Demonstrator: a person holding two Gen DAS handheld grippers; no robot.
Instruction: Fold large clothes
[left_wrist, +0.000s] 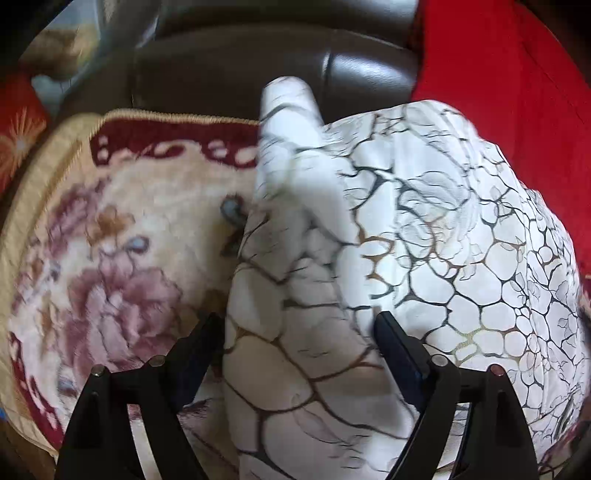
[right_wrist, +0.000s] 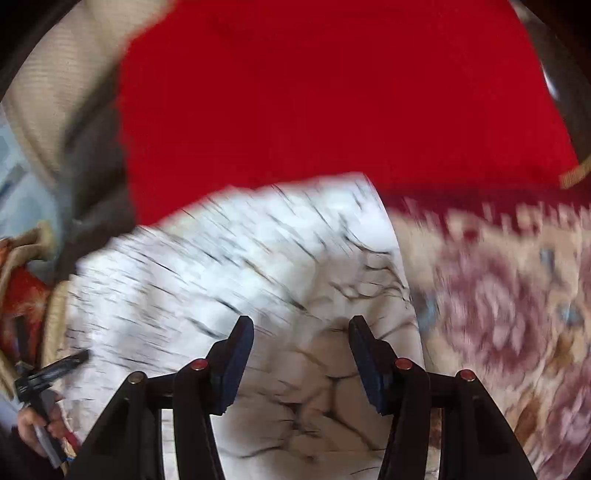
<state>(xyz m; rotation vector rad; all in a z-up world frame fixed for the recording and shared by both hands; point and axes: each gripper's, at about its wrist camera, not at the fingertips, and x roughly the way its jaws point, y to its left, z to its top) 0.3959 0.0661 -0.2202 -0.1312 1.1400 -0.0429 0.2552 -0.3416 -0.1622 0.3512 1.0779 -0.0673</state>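
Note:
A white garment (left_wrist: 424, 236) with a black and gold crackle print lies bunched on a floral blanket (left_wrist: 122, 240). A rolled part of it sticks up at the back. My left gripper (left_wrist: 299, 325) is open, its fingers on either side of a fold of the garment. In the right wrist view the same garment (right_wrist: 236, 266) is blurred by motion. My right gripper (right_wrist: 301, 328) is open just above the cloth and holds nothing. The left gripper (right_wrist: 55, 369) and the hand holding it show at the far left of the right wrist view.
A red cloth (left_wrist: 509, 81) (right_wrist: 332, 92) lies behind and to the right of the garment. A dark brown leather sofa back (left_wrist: 258, 62) rises behind the blanket. The blanket (right_wrist: 517, 314) has a gold edge (left_wrist: 177, 117) and a dark red border.

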